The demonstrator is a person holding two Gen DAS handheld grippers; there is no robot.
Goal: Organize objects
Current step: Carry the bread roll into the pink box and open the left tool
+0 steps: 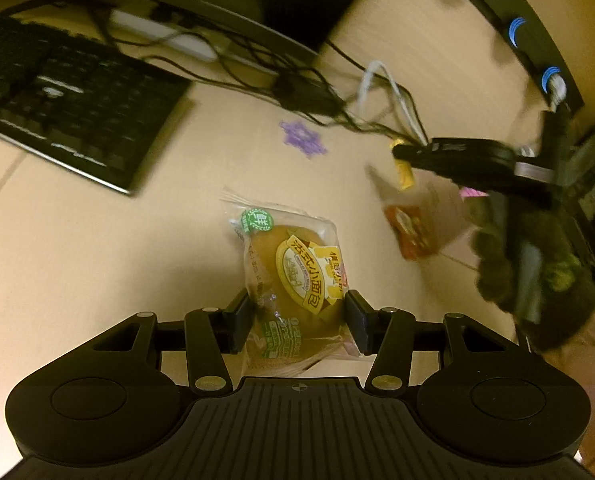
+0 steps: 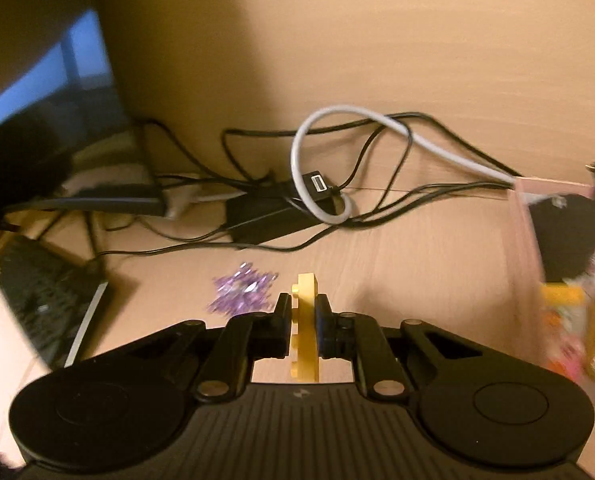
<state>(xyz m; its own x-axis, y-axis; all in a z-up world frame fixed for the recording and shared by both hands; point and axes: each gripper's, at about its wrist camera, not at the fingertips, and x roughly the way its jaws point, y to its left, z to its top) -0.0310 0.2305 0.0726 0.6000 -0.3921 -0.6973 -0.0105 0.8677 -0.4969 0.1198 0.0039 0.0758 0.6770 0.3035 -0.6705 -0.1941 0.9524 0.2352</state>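
Pale wood table [image 1: 97, 264] carries a black keyboard [image 1: 65, 96], tangled cables [image 2: 337, 184] and a purple snowflake [image 2: 241, 292]. Left hand-held gripper [image 1: 297, 320] is closed on a wrapped bread bun [image 1: 293, 272] just above the table. Right hand-held gripper [image 2: 302, 328] pinches a yellow toy brick [image 2: 305, 320] upright, near a clear container [image 2: 553, 264] of snacks.

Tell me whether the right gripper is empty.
No: the right gripper is shut on a yellow toy brick, clamped upright between its fingers.
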